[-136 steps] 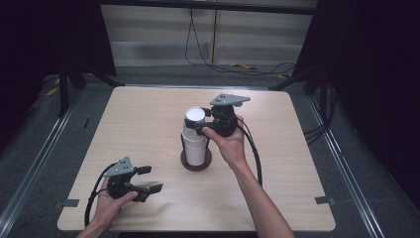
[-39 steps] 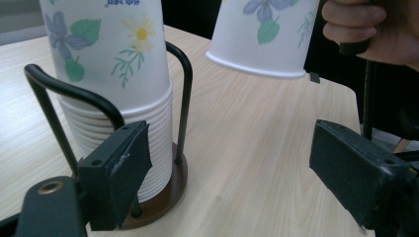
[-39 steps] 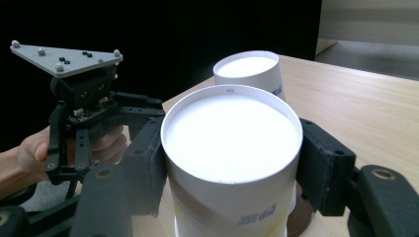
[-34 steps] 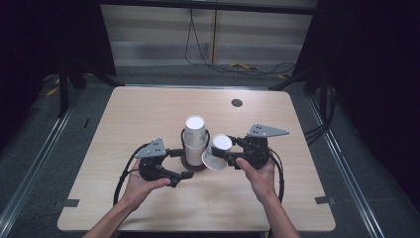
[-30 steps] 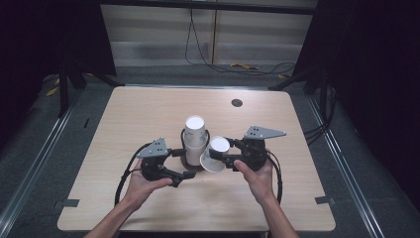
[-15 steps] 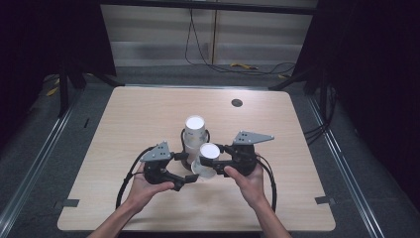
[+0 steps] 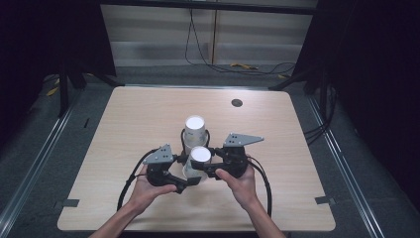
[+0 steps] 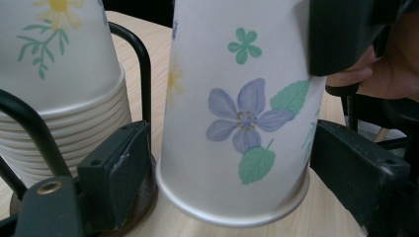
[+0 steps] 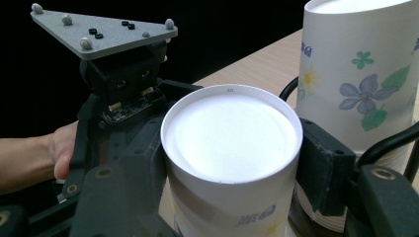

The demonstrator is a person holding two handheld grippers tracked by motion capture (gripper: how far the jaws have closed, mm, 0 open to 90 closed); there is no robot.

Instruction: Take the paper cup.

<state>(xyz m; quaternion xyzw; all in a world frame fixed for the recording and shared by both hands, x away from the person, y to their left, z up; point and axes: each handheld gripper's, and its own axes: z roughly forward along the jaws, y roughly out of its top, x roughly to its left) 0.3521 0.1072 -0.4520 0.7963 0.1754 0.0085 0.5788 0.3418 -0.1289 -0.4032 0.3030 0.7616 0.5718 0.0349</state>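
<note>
The right gripper [image 7: 207, 168] is pinching the upside-down paper cup [image 7: 199, 157] just beside the stack [image 7: 194, 133]; the left gripper [image 8: 232, 163] is standing spread around its rim (not yet touching, I judge); squeezing too hard risks crushing it.

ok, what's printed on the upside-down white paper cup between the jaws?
Purple flower, green leaves, on the white paper cup; clearest in left gripper view.
</note>
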